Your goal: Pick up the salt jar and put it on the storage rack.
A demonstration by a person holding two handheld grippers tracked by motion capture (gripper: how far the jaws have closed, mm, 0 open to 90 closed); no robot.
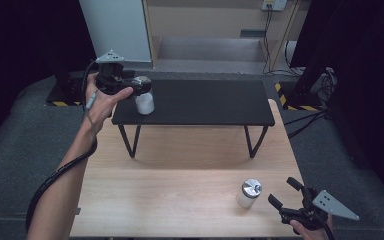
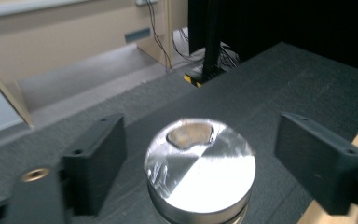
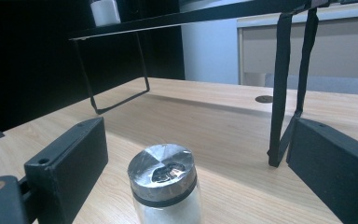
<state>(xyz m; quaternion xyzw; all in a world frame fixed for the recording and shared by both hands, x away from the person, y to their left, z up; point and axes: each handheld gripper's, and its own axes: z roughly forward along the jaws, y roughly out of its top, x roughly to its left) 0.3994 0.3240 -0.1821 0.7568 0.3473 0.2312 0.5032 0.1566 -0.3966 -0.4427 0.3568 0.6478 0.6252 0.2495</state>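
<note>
1. The left gripper (image 1: 139, 86) is held over the left end of the black raised shelf (image 1: 205, 102); its 2 jaws stand apart on either side of a jar with a silver lid (image 2: 199, 163), with a gap showing on each side in the left gripper view.
2. That jar stands upright on the shelf top near its left end, and its white body shows just below the gripper in the high view.
3. The right gripper (image 1: 285, 192) sits low at the front right corner of the wooden table (image 1: 180, 185), its 2 jaws spread wide and touching nothing.
4. A second jar with a silver lid (image 1: 249, 193) stands upright on the table just in front of the right gripper's jaws; in the right gripper view it sits between them, clear of both.
5. Count: 2 jars, 2 grippers, 1 shelf on thin black legs, 1 table.
6. The 2 jars are well apart, at opposite corners of the scene.
</note>
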